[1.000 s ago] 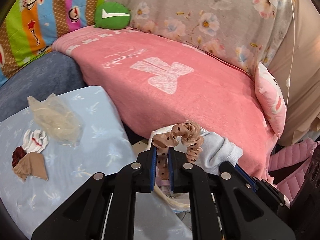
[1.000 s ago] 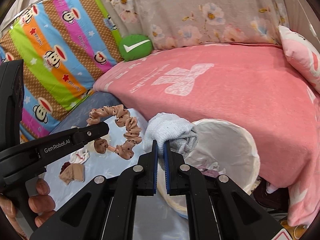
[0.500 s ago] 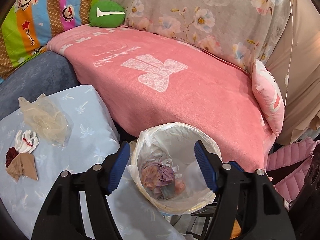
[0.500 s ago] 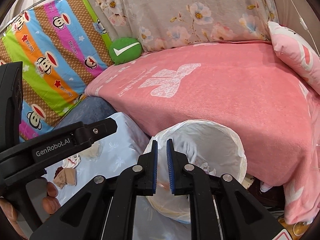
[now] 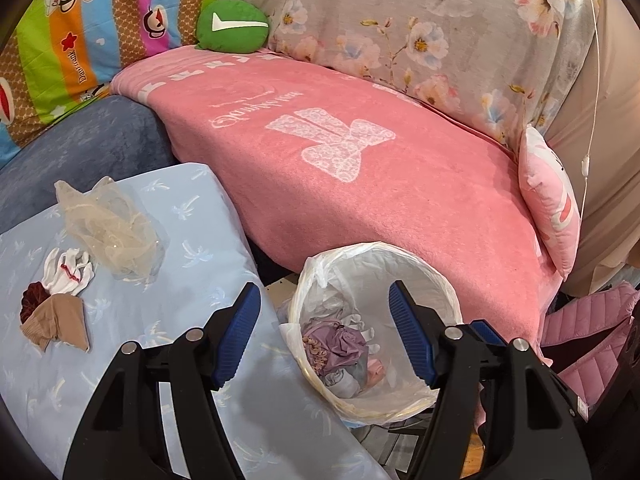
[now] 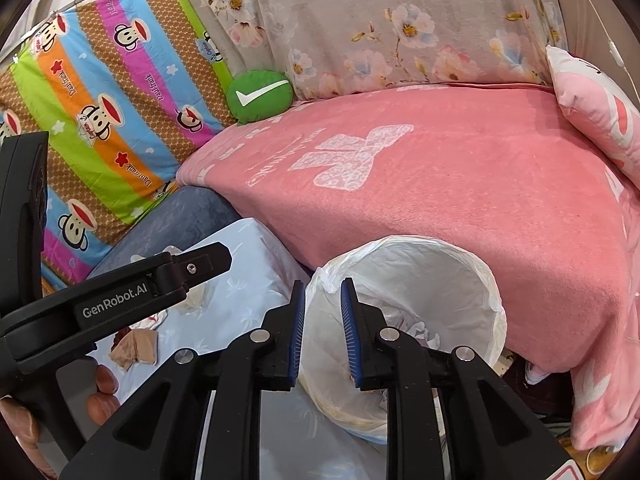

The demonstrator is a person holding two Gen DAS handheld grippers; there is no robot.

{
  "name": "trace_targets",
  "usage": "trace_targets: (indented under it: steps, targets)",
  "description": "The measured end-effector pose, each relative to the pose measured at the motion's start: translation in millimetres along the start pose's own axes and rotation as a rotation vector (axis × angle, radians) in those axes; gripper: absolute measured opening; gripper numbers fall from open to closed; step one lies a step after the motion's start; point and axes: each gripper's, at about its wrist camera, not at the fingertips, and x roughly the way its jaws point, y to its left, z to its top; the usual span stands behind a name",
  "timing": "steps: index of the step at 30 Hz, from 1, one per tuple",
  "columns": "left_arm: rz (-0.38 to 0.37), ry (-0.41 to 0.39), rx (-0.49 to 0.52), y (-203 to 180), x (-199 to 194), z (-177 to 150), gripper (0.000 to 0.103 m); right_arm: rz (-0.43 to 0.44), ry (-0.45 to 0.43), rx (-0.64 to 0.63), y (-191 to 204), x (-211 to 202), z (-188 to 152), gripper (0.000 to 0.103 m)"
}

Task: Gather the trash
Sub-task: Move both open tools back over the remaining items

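Both grippers hung over the lined waste bin (image 5: 440, 280) that stood between the pale blue cushion (image 5: 192, 248) and the pink blanket (image 5: 360, 200). The left gripper (image 5: 325, 336) stood wide apart with nothing between its blue pads. The right gripper (image 6: 322, 330) had just been opening; its jaws were a narrow gap apart and held nothing. Inside the bin lay a heap of discarded cloth (image 5: 340, 352), mauve and grey; single items could not be made out with confidence. Uncollected on the cushion were a crumpled clear bag (image 5: 112, 232), a white scrap with red thread (image 5: 68, 272) and a tan stocking piece (image 5: 60, 320), all close together. Readable writing: "GenRobot.AI" on the left gripper's arm (image 6: 116, 304), seen from the right wrist; "Paul Frank" repeated on the striped monkey-print sheet (image 6: 112, 92); white script on the blanket, not legible. A green cushion with a white tick (image 5: 232, 26) sat at the back.
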Motion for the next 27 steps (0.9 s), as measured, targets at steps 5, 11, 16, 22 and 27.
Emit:
trace_targets:
  steps: [5,11,16,22,27]
  targets:
    - [0.012,-0.001,-0.023,12.2,-2.8,-2.1,0.064,0.012,0.011,-0.02,10.5,3.9,-2.1,0.021]
    - [0.026,-0.002,-0.06,29.3,-6.0,-4.6,0.064,0.019,0.009,-0.037,23.2,5.6,-4.4,0.032]
    - [0.043,-0.002,-0.088,44.2,-8.0,-8.3,0.064,0.027,0.022,-0.052,33.1,9.2,-6.8,0.032]
    - [0.064,0.002,-0.126,63.6,-9.8,-13.7,0.064,0.042,0.041,-0.074,46.8,15.6,-11.3,0.033]
    - [0.098,0.003,-0.162,83.4,-12.1,-20.7,0.073,0.053,0.054,-0.095,60.2,20.8,-16.8,0.039]
